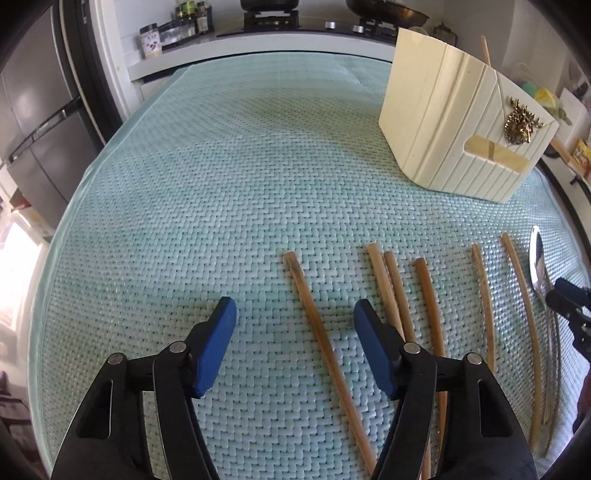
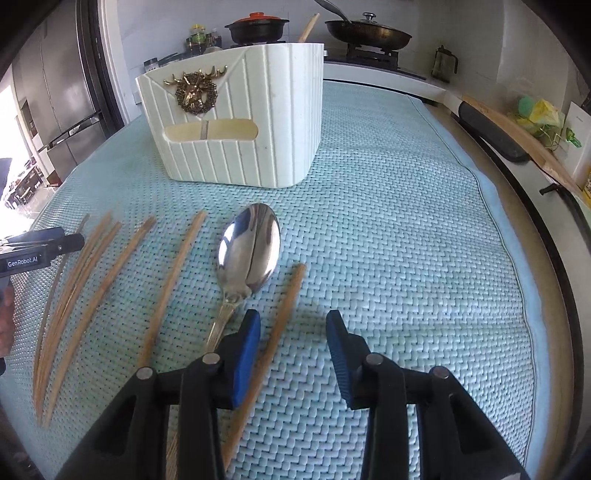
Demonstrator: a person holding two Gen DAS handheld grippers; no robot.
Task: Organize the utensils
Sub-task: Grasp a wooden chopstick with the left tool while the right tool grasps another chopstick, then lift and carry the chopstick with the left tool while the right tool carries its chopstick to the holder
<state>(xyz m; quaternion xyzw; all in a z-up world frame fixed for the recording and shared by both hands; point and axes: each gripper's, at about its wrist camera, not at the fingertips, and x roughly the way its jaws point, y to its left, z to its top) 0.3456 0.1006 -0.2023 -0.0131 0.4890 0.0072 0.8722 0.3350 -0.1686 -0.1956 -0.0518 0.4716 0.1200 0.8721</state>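
Observation:
Several wooden chopsticks lie side by side on the woven teal mat point(image 1: 221, 184). My left gripper point(image 1: 294, 312) is open and empty, with the leftmost chopstick point(image 1: 317, 332) lying between its jaws. A cream utensil holder point(image 1: 454, 122) with a gold deer badge stands at the far right; it also shows in the right wrist view point(image 2: 240, 118). My right gripper point(image 2: 293, 325) is open and empty over the rightmost chopstick point(image 2: 273, 339). A metal spoon point(image 2: 247, 251) lies just left of it, bowl pointing away. The right gripper shows at the left view's edge point(image 1: 567, 299).
A stove with a clay pot point(image 2: 256, 26) and a wok point(image 2: 369, 31) stands behind the table. Jars point(image 1: 149, 38) sit on the counter. A grey fridge point(image 1: 33, 122) is at the left. A long board point(image 2: 517, 140) and bags lie along the right counter.

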